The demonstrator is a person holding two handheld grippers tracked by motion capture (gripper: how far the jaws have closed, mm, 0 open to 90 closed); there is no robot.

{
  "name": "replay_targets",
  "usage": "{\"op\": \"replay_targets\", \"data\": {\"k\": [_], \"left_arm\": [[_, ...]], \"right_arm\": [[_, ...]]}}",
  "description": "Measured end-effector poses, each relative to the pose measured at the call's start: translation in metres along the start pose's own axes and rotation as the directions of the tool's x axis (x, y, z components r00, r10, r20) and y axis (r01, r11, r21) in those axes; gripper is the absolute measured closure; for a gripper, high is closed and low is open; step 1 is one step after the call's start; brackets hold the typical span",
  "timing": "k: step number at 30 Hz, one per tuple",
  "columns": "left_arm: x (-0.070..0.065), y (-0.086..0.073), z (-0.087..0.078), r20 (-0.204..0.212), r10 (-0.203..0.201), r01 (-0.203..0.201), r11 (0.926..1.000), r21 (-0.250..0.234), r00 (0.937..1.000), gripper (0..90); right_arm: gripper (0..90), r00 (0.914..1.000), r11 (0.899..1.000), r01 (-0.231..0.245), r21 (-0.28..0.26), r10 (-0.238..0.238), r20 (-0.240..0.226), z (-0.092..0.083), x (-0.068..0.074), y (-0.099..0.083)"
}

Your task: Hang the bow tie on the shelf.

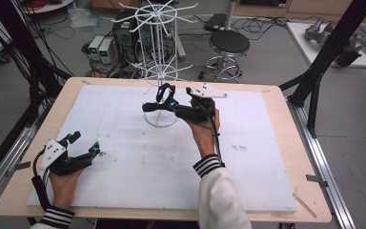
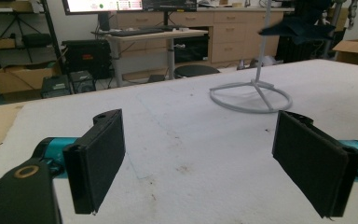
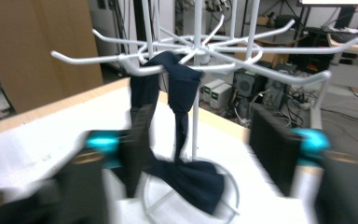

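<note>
A: Bow tie hangs on the far white rack's hook, long way down.

B: Right gripper is nearest, jaws wide, tie between. Left gripper is wide, empty.

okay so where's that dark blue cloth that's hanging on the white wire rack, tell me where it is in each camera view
High view: the dark blue cloth hangs at top centre, just left of the right gripper.
Left gripper view: it shows at the top right, dark cloth beside the rack's pole.
Right gripper view: it hangs at centre from a hook, its tail draping onto the base.
Shared landmark: the white wire rack's ring base.
</note>
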State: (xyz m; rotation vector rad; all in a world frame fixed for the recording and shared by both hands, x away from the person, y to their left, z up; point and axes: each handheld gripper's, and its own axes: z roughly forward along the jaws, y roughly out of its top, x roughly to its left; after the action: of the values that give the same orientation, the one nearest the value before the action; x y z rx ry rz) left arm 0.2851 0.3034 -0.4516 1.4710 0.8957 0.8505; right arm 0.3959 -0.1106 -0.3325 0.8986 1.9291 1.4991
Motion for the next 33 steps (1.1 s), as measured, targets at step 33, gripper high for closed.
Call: {"op": "replay_targets", "data": {"k": [33], "left_arm": [[-0.002,-0.001,-0.004,-0.008,-0.016,0.015,0.9986,-0.052,0.9998,17.0]], "right_arm": [[10.9,0.9728,0.968,0.008,-0.251,0.050,0.226,-0.186,-0.041,-0.160]]}}
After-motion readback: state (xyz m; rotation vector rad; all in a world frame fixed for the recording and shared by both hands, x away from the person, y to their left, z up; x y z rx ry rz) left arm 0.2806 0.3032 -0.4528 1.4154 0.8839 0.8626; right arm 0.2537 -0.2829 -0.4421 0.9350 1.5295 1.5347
